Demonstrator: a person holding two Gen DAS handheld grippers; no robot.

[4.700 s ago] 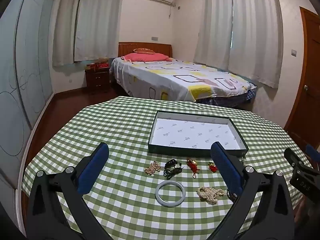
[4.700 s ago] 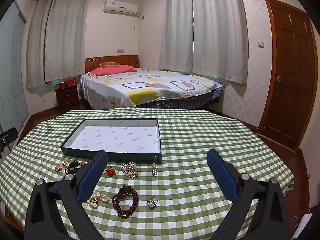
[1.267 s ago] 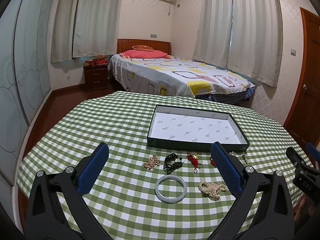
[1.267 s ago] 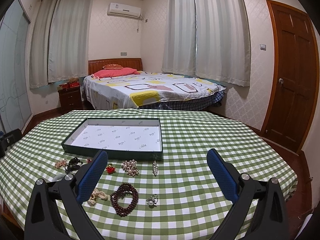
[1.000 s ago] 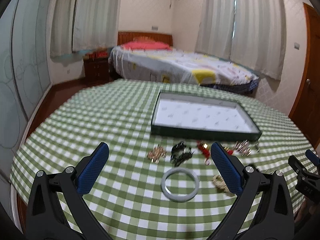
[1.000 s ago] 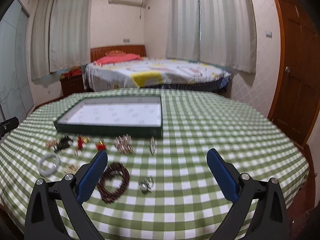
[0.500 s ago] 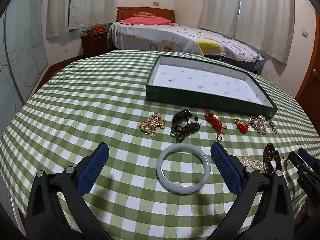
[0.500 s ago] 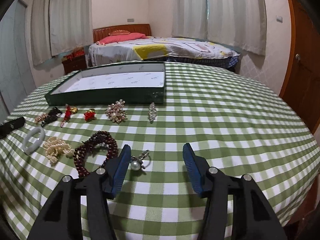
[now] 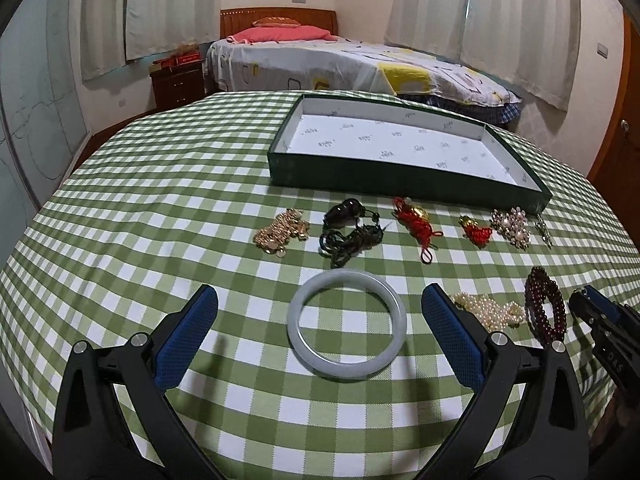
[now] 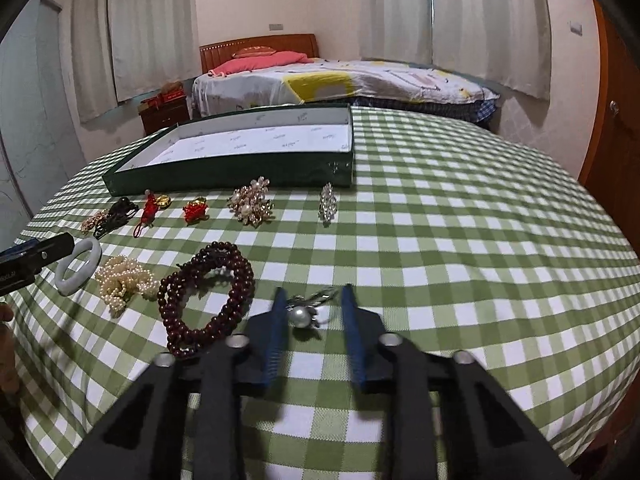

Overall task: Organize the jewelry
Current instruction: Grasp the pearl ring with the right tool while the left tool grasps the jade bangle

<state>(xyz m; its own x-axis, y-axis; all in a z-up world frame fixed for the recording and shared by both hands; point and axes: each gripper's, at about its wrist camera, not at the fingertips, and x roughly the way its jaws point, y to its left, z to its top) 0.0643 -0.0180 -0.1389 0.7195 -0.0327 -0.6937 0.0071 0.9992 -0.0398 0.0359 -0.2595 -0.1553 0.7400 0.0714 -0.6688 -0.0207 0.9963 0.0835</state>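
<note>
My left gripper (image 9: pixel 319 292) hangs wide open just over the pale jade bangle (image 9: pixel 348 370), one finger on each side, not touching it. My right gripper (image 10: pixel 313 291) is low over the cloth, its jaws closing around a small silver piece with a pearl (image 10: pixel 300 316); the pads do not press it. Beside it lie a dark red bead bracelet (image 10: pixel 240 276) and a pearl bundle (image 10: pixel 124 280). The green box (image 9: pixel 360 172) with white lining stands behind a row of small ornaments.
The row holds a gold chain (image 9: pixel 282 232), a dark green cord (image 9: pixel 348 236), two red knots (image 9: pixel 416 220), a pearl brooch (image 10: pixel 252 200) and a crystal piece (image 10: pixel 327 200). The checked table (image 10: pixel 480 240) drops off close in front. A bed (image 9: pixel 360 60) stands beyond.
Both grippers have sunk and tilted toward the table. The right jaws went from wide open to narrow around the pearl piece. The left jaws stayed wide, now over the bangle.
</note>
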